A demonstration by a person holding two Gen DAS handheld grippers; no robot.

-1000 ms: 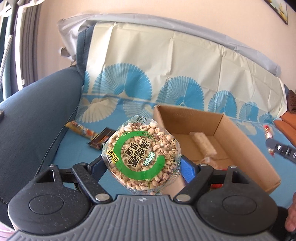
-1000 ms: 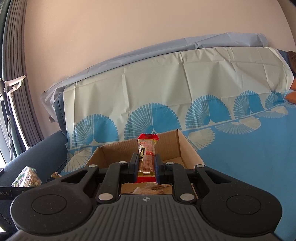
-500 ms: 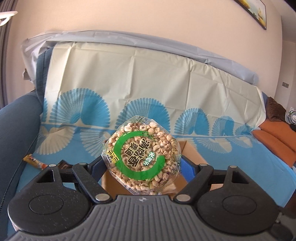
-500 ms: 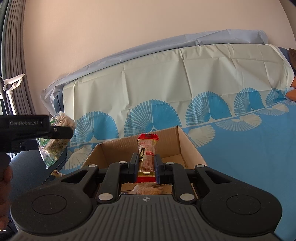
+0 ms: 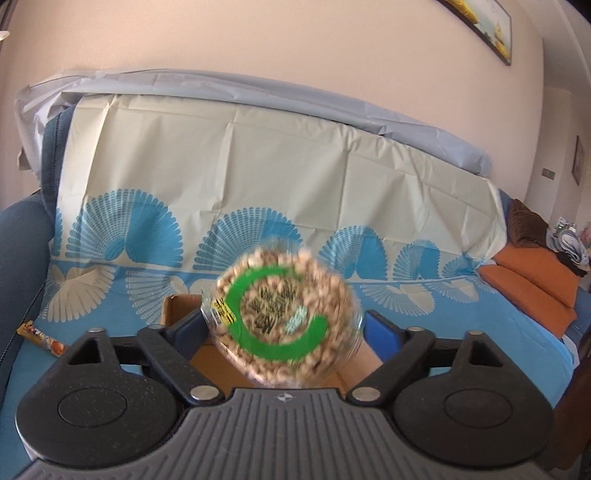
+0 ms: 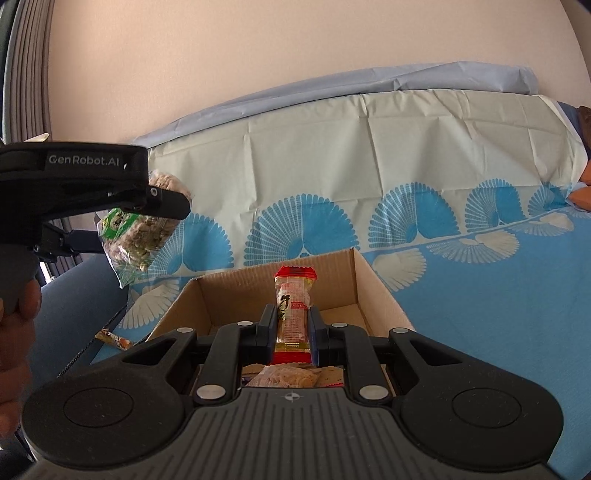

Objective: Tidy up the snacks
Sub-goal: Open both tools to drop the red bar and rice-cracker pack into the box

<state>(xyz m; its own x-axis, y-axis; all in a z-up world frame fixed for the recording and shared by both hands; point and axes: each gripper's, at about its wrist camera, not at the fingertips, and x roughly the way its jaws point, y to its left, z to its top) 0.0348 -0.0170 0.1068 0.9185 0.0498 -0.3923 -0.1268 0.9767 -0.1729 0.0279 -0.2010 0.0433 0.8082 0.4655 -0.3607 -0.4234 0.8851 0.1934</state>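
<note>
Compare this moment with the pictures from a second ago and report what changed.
The left gripper carried the round puffed-grain snack pack from the sofa's left side to above the cardboard box. Its jaws are now opening and the blurred pack is slipping free. The right gripper stayed clamped on the red-ended snack bar.

corrugated cardboard box [image 6: 229,291], glossy plastic snack wrapper [image 6: 293,314]

A blue sofa [image 5: 22,251] stands against a plain beige wall [image 5: 295,40], draped with a fan-patterned cream-and-blue cloth [image 5: 258,177]. Orange cushions [image 5: 535,284] lie at its far end, and a framed picture [image 5: 484,26] hangs above in daylight.
</note>
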